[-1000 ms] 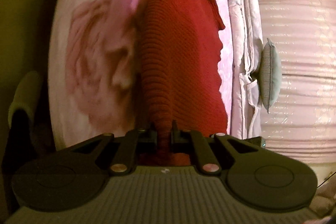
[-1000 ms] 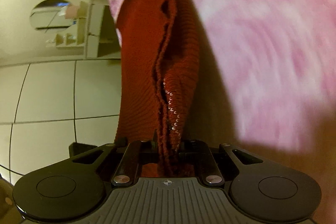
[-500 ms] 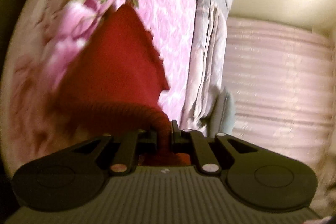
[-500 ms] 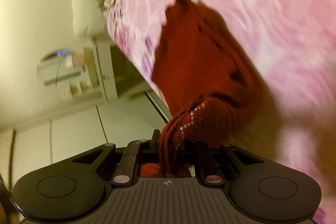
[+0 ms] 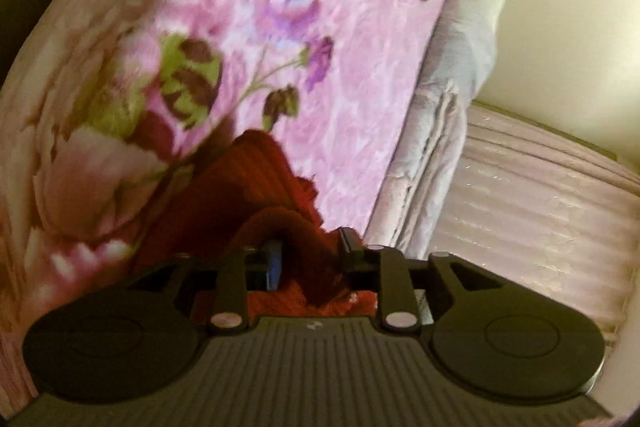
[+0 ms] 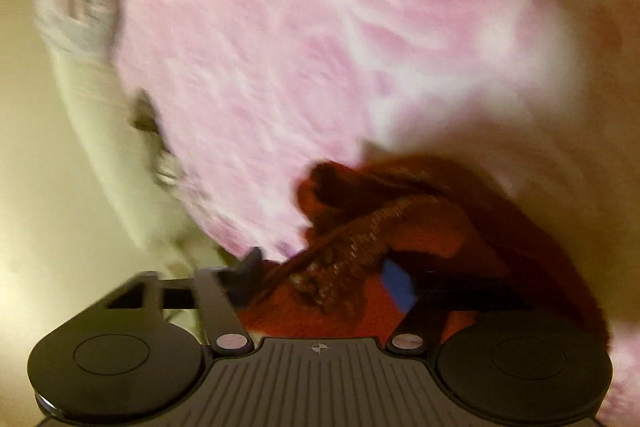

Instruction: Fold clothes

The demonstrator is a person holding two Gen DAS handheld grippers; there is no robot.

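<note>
**Knit bunched ahead, open blanket beyond**

A rumpled dark-red knitted garment (image 5: 256, 195) (image 6: 400, 211) lay heaped at six o'clock, blocking both views. From twelve to two o'clock, the pink rose-patterned fleece blanket (image 5: 352, 75) (image 6: 320, 27) stretched bare and passable.

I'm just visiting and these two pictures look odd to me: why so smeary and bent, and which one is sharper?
Left wrist view: sharper; the purple flower on the blanket reads clearly, its left side smears, and straight edges bow from the fisheye lens. Right wrist view: motion blur throughout, so the red knit garment is soft. Both views: warm, dim light, dark corners.
</note>
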